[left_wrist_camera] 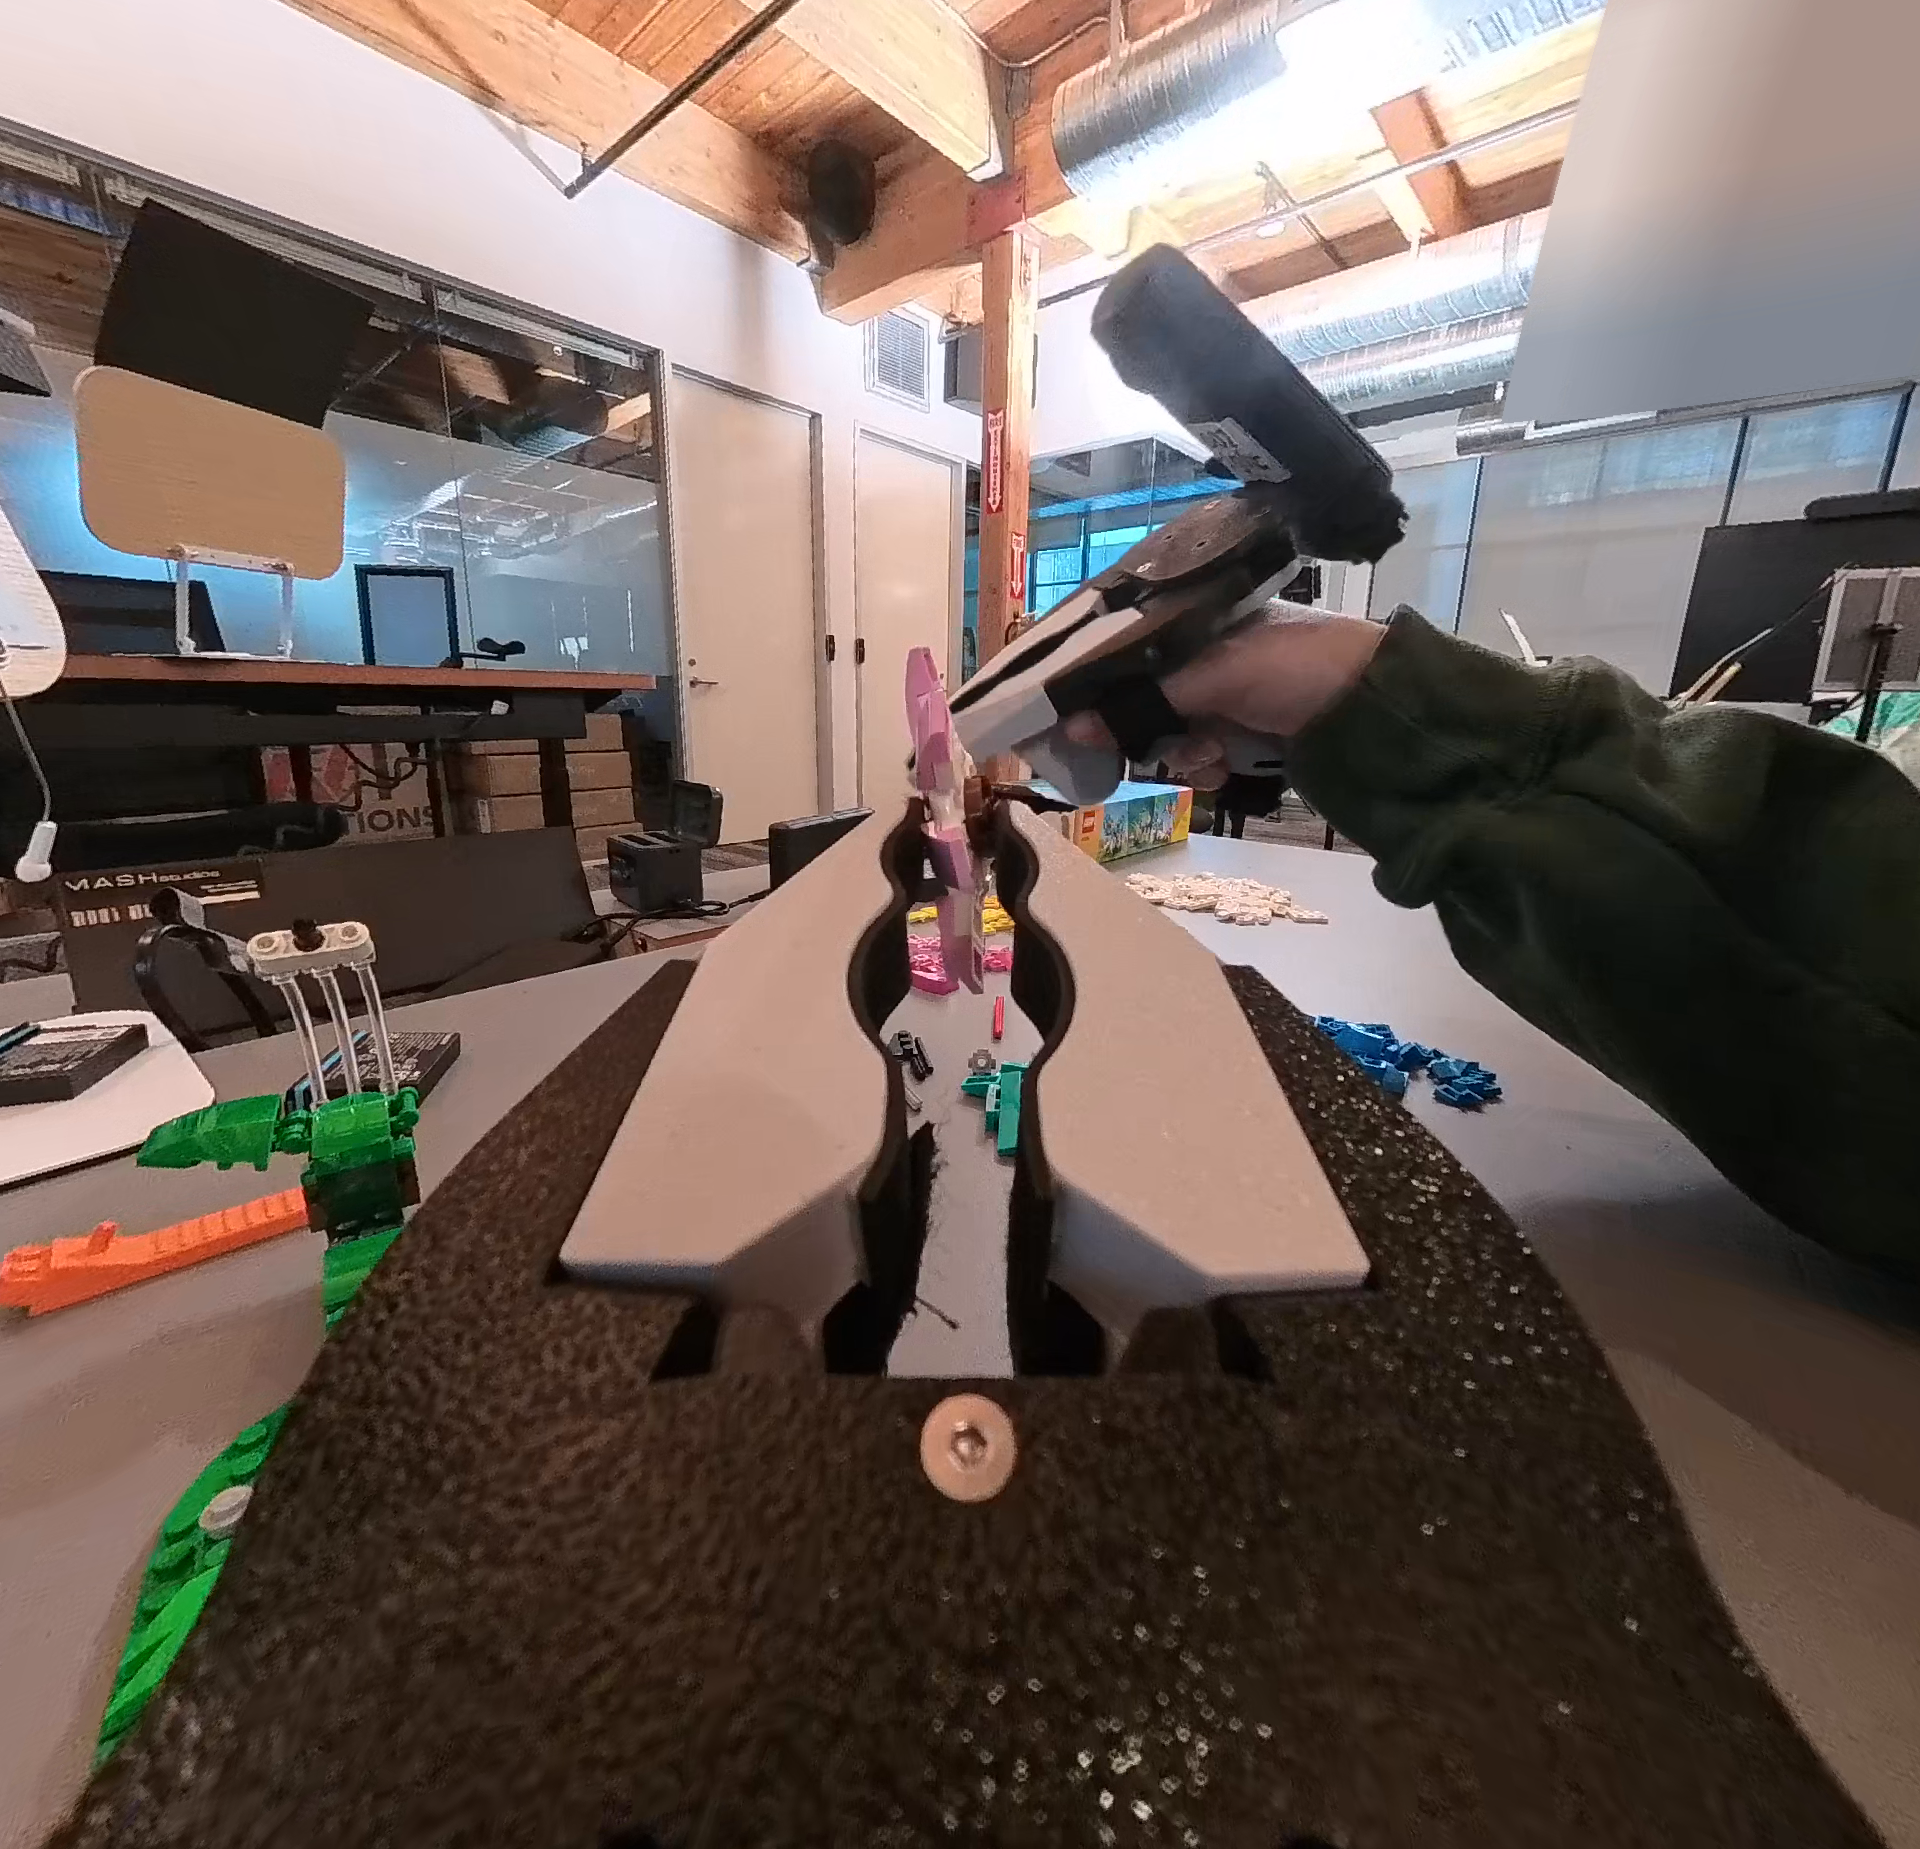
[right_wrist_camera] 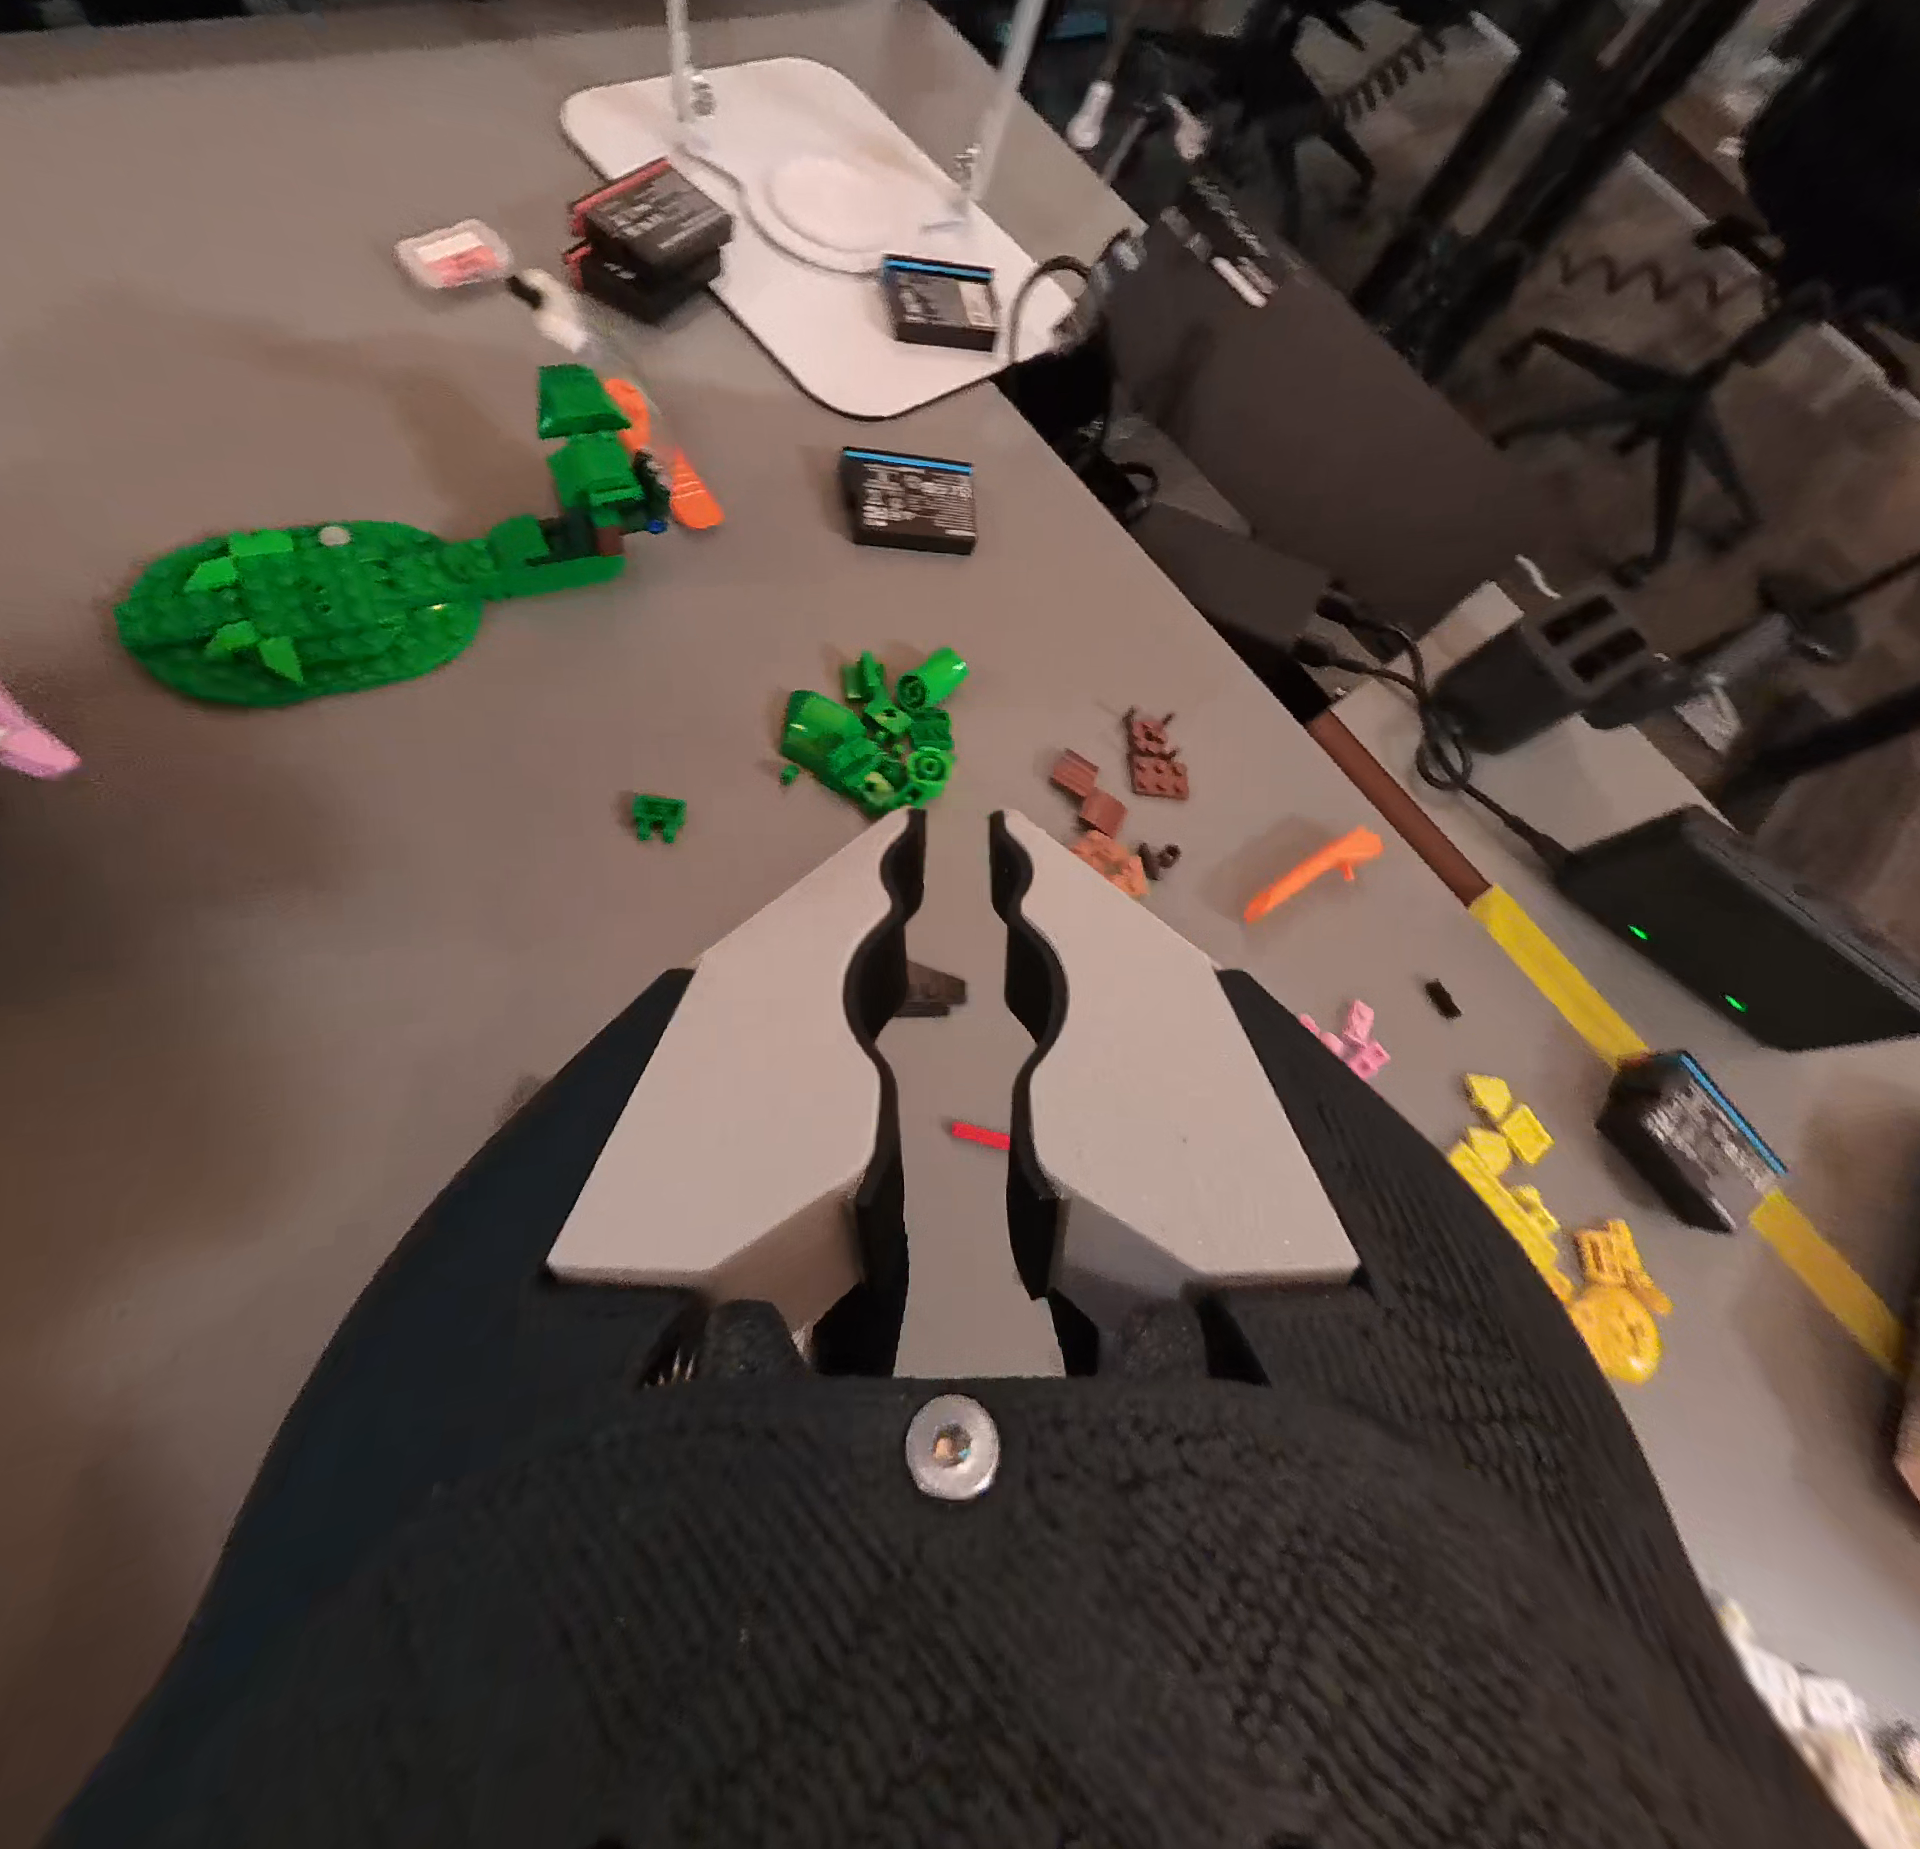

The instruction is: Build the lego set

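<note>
My left gripper [left_wrist_camera: 956, 828] is shut on a pink Lego petal assembly [left_wrist_camera: 940, 750] with a small brown part, holding it upright above the grey table. My right gripper [left_wrist_camera: 961, 750], held by a hand in a green sleeve, comes in from the right with its tips next to the pink assembly. In the right wrist view my right gripper [right_wrist_camera: 956, 823] has a narrow gap and nothing between the fingers; the pink assembly [right_wrist_camera: 31, 745] shows at the left edge. The green Lego base with its stem [right_wrist_camera: 301, 604] lies on the table; it also shows in the left wrist view [left_wrist_camera: 353, 1155].
Loose piles lie on the table: green [right_wrist_camera: 883, 729], brown [right_wrist_camera: 1132, 771], yellow [right_wrist_camera: 1538, 1207], pink [right_wrist_camera: 1351, 1041], blue [left_wrist_camera: 1403, 1061], white [left_wrist_camera: 1226, 895]. An orange brick separator [left_wrist_camera: 156, 1249], a red pin [right_wrist_camera: 977, 1134], black batteries [right_wrist_camera: 904, 500] and a white pad [right_wrist_camera: 831, 241] are also there. The table edge runs along the right. One gripper's finger ends stand about 15 cm off the other's. The red pin [right_wrist_camera: 977, 1134] is about 15 cm from my right fingertips and 25 cm from my left.
</note>
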The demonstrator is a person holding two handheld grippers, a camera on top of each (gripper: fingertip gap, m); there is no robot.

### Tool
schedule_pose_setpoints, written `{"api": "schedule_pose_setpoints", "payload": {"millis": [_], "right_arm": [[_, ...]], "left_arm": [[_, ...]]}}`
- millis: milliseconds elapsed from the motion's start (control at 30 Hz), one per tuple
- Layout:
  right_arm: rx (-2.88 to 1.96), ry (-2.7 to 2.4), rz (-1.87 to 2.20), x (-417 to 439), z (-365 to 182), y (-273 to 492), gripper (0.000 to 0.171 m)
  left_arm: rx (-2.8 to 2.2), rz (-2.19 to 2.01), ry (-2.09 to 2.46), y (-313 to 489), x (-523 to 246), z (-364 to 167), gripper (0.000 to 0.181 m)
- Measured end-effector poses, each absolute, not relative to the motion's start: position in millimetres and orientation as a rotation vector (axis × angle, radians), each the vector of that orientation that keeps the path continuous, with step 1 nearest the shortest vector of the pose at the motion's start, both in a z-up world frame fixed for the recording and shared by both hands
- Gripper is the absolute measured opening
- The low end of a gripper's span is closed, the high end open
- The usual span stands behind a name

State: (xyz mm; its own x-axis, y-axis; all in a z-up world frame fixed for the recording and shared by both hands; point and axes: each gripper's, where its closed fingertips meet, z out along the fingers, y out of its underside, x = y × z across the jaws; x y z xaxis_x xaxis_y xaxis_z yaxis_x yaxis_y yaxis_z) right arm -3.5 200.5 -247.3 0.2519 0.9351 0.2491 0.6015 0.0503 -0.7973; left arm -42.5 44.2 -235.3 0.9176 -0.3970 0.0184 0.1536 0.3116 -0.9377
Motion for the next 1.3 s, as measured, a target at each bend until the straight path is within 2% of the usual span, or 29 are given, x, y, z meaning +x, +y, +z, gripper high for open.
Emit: {"api": "schedule_pose_setpoints", "payload": {"millis": [467, 1300], "right_arm": [[-1.924, -1.203, 0.259, 90, -267, 273, 0.011], [-1.854, -1.289, 0.332, 65, -264, 256, 0.011]], "left_arm": [[-1.201, -0.37, 0.231, 44, -43, -235, 0.009], [-1.2, -0.374, 0.234, 44, -42, -235, 0.009]]}}
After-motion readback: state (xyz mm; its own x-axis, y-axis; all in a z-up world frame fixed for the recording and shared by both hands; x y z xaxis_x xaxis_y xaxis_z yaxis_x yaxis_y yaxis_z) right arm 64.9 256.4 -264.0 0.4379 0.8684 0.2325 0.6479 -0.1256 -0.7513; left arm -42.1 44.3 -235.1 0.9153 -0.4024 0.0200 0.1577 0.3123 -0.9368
